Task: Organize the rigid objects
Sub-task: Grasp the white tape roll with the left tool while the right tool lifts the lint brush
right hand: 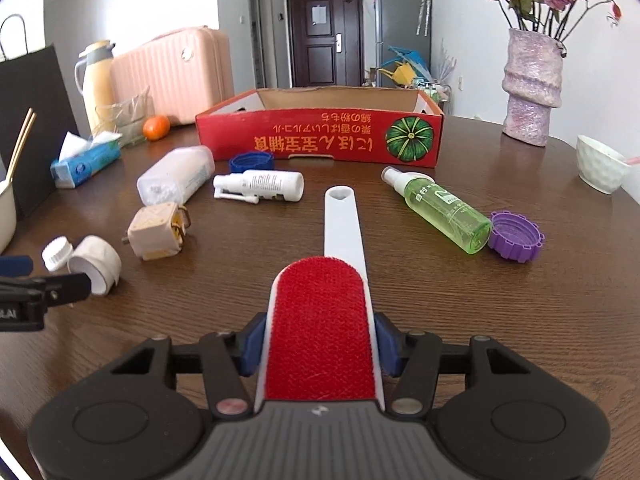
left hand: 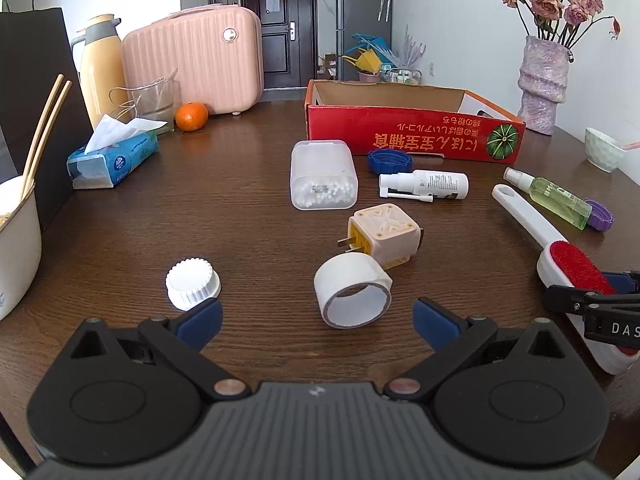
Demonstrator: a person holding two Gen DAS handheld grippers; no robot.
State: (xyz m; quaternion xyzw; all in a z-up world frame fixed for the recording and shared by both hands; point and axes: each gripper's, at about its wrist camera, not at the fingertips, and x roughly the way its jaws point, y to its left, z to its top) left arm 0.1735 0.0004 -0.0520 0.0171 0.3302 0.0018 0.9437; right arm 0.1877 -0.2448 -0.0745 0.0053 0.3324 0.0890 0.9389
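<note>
Wooden counter (right hand: 440, 320) before the red box (right hand: 320, 136): right gripper (right hand: 320, 344) clamped on the brush (right hand: 320, 320) head, to be lifted level into the box; left gripper (left hand: 316, 320) spread near the tape (left hand: 352, 292).

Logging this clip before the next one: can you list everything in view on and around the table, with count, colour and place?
lint brush: 1, white with red pad, near centre, head between right claw pads
cardboard box: 1, red, table's far side
spray bottle: 1, green, right of brush handle
purple cap: 1, beside green bottle's base
white spray bottle: 1, before the box
blue cap: 1, against box front
cotton swab case: 1, translucent, mid-table
plug adapter: 1, cream, behind tape
tape roll: 1, white, ahead of left claw
white cap: 1, near left claw's left pad
tissue pack: 1, blue, left
orange: 1, far left
left claw: open, empty
right claw: shut on brush
</note>
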